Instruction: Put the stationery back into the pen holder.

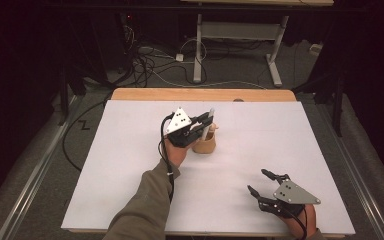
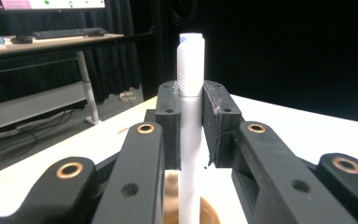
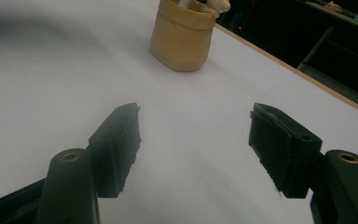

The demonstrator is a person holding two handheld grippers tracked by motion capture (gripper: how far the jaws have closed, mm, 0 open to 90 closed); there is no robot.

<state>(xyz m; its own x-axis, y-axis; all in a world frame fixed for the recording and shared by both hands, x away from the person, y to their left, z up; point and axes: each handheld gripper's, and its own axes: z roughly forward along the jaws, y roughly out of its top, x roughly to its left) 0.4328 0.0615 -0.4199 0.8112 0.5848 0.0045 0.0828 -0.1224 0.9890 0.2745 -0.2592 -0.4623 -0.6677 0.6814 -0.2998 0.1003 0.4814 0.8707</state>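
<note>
The right hand-held gripper [image 1: 266, 187], jaws apart and empty, hovers near the tabletop's [image 1: 130, 165] front edge, well away from the tan cup [image 1: 204, 144]. Above that cup, the left hand-held gripper [image 1: 203, 123] clamps an upright white marker [image 2: 190, 112]; whether it is going in or coming out is unclear.

A dim lab or office: black curtains, loose floor cables [image 1: 150, 62], and a desk with keyboard [image 2: 67, 32].
</note>
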